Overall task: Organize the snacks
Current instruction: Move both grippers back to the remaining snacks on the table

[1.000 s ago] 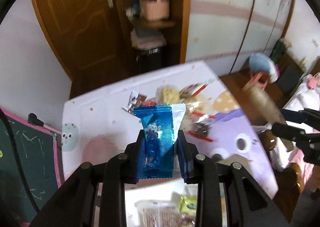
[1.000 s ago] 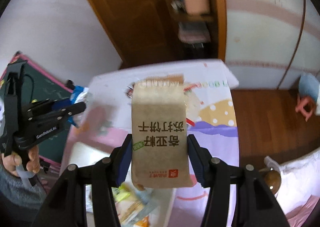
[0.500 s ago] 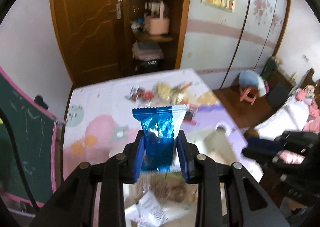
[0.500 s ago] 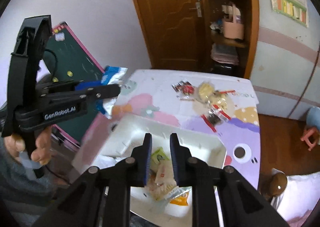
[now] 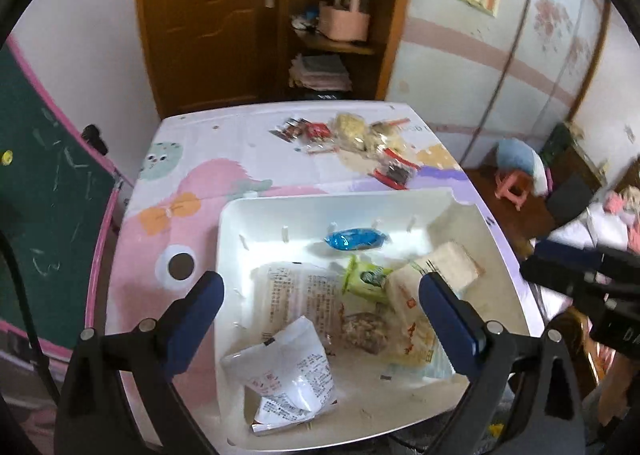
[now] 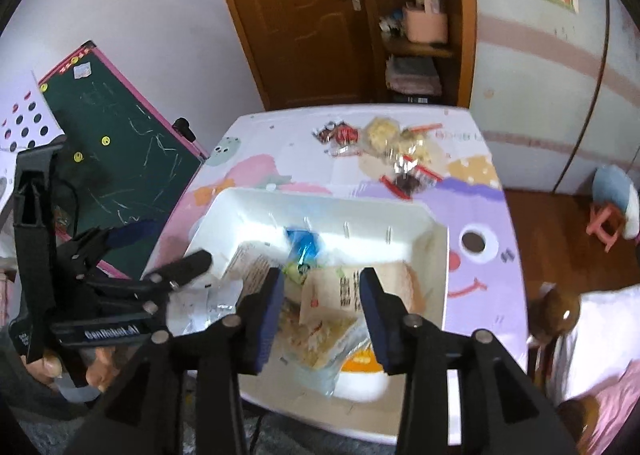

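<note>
Bedroom clutter rings a cartoon-printed worktop [image 5: 200, 183] that carries a white bin [image 5: 232, 223] at its near end. Both grippers hang over the bin with nothing between their jaws: the left gripper [image 5: 320, 307] is opening to a wide spread, the right gripper [image 6: 322, 299] is opening from a narrow gap. A blue packet [image 5: 354, 239] lies against the bin's far wall, and a tan biscuit packet [image 6: 352, 291] rests among the other wrappers just below the right gripper. This looks like the drop-off step just completed. More loose snacks [image 5: 360, 143] wait at the worktop's far end, well apart from the bin; the next move probably calls for reaching out there and closing on a fresh packet.
</note>
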Action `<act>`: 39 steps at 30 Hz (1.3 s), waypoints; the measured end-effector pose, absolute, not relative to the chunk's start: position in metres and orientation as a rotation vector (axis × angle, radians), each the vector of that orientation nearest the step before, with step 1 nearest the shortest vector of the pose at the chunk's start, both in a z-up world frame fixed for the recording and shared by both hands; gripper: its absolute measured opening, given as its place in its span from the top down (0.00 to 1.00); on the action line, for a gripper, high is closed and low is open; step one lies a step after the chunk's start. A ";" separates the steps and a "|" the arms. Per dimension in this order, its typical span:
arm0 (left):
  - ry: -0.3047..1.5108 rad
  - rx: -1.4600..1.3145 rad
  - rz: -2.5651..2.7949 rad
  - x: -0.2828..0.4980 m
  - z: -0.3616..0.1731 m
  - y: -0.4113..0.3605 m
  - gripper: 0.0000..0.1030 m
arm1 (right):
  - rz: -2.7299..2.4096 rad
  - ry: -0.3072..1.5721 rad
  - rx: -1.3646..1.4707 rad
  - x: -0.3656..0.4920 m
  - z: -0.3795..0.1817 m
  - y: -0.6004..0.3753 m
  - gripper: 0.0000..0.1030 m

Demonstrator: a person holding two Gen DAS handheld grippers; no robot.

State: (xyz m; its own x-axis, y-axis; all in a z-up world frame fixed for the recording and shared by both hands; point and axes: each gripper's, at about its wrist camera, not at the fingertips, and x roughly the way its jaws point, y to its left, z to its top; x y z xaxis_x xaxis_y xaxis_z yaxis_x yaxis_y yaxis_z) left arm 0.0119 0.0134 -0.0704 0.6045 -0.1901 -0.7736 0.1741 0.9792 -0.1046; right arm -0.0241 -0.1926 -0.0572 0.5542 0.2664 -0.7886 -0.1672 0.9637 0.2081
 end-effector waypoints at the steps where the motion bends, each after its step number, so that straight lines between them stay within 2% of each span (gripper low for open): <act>1: 0.889 -0.031 -0.203 0.010 -0.069 0.015 0.05 | 0.259 0.963 0.128 -0.025 -0.061 -0.194 0.61; 6: 0.847 -0.052 -0.192 0.003 -0.061 0.017 0.05 | 0.268 1.038 0.172 -0.022 -0.076 -0.191 0.61; 16: 0.808 0.046 -0.192 -0.002 -0.057 -0.004 0.05 | 0.294 1.060 0.186 -0.021 -0.083 -0.188 0.61; 30: 0.854 0.084 -0.176 0.030 -0.071 -0.022 0.05 | 0.300 1.111 0.245 0.007 -0.106 -0.204 0.61; 39: 0.824 0.144 -0.185 0.064 -0.053 -0.027 0.05 | 0.231 1.091 0.196 0.049 -0.095 -0.224 0.61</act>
